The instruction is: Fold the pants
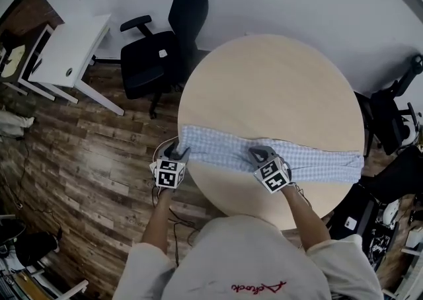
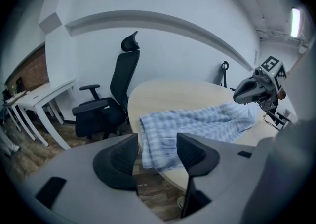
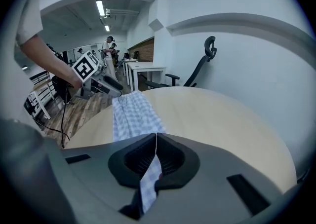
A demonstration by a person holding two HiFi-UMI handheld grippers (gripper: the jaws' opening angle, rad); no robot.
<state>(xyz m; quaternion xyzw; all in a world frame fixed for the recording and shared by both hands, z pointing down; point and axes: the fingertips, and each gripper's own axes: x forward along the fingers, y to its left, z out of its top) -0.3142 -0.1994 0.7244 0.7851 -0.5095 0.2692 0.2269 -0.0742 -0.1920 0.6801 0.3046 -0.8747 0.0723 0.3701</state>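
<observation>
The pants (image 1: 310, 160) lie stretched across the near side of the round worktop (image 1: 264, 80). The right gripper (image 3: 156, 155) pinches the cloth in its fingers. The left gripper (image 2: 157, 156) has its fingers spread by the hanging end and holds nothing. The fold looks just begun, so next the left gripper probably needs to grab that end.

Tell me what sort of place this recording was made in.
Probably an office or lab workroom: a black swivel chair stands by a white desk, a round wooden table sits on plank flooring, and the right gripper view shows more desks under strip lights.
</observation>
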